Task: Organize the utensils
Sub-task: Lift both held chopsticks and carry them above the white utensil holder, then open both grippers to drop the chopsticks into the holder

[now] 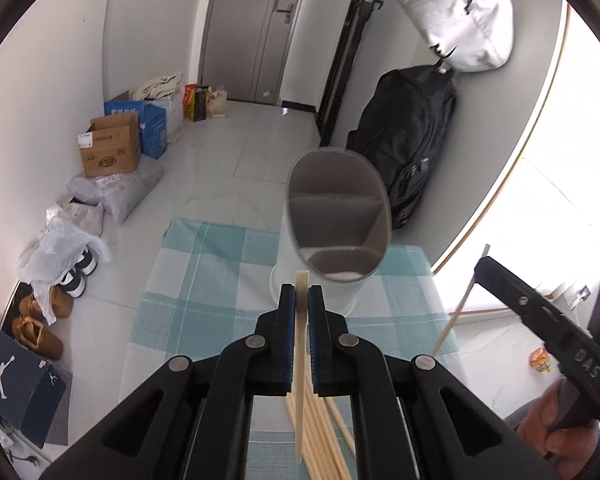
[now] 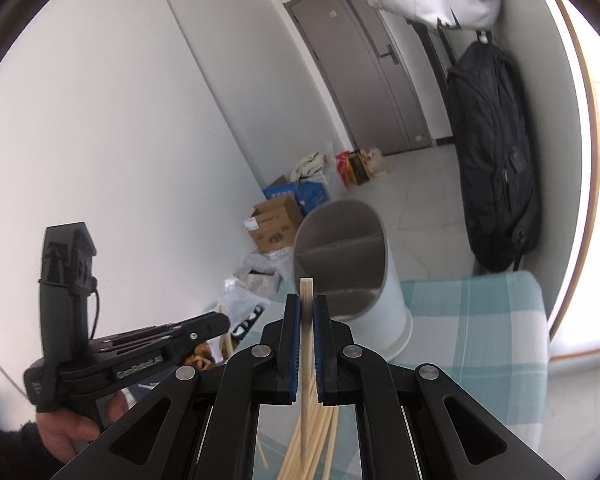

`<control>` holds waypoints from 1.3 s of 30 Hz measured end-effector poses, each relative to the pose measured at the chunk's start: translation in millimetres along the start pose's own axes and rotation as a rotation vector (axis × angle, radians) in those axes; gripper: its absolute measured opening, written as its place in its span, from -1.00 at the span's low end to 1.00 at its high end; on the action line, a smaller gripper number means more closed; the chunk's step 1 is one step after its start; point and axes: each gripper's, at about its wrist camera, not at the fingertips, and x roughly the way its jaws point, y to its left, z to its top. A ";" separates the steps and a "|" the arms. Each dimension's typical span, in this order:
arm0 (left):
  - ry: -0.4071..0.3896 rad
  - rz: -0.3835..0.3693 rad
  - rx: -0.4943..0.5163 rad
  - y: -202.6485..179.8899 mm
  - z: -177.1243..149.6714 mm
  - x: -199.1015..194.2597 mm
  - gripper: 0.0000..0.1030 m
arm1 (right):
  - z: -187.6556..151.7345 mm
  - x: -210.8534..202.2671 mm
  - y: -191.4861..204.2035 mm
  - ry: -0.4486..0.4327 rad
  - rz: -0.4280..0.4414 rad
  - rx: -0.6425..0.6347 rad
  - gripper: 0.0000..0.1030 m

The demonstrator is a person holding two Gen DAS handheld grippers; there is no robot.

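Both grippers, left gripper (image 1: 298, 294) and right gripper (image 2: 307, 310), have fingers pinching one chopstick each, just short of the holder (image 1: 338, 216). I'd tip each chopstick upright over one compartment before letting go, so neither snags a divider.

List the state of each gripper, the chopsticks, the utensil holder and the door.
left gripper: shut on one chopstick
right gripper: shut on another chopstick
loose chopsticks: lying on cloth
utensil holder: upright, compartments empty
door: closed
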 end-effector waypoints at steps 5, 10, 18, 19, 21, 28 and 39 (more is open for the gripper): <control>-0.045 -0.038 -0.020 -1.1 23.3 -19.5 -0.96 | 21.2 -9.0 4.9 -0.032 0.019 0.005 -0.90; -0.103 -0.067 -0.035 -6.8 54.0 -34.1 -0.96 | 56.9 -11.5 13.6 -0.049 0.015 -0.030 -0.90; -0.236 -0.084 -0.048 -13.3 104.2 -44.8 -0.96 | 112.3 0.6 8.9 -0.111 -0.001 -0.048 -0.90; -0.249 -0.091 -0.055 -12.5 110.2 -44.2 -0.96 | 118.4 3.1 8.2 -0.116 -0.002 -0.050 -0.90; -0.274 -0.096 -0.068 -10.7 119.3 -42.7 -0.96 | 130.6 8.9 6.0 -0.129 -0.003 -0.059 -0.90; -0.326 -0.070 -0.048 -8.7 147.4 -24.2 -0.96 | 162.4 33.6 4.1 -0.189 -0.036 -0.099 -0.90; -0.358 -0.046 -0.033 3.0 154.8 22.8 -0.96 | 167.7 85.0 -12.1 -0.199 -0.061 -0.142 -0.90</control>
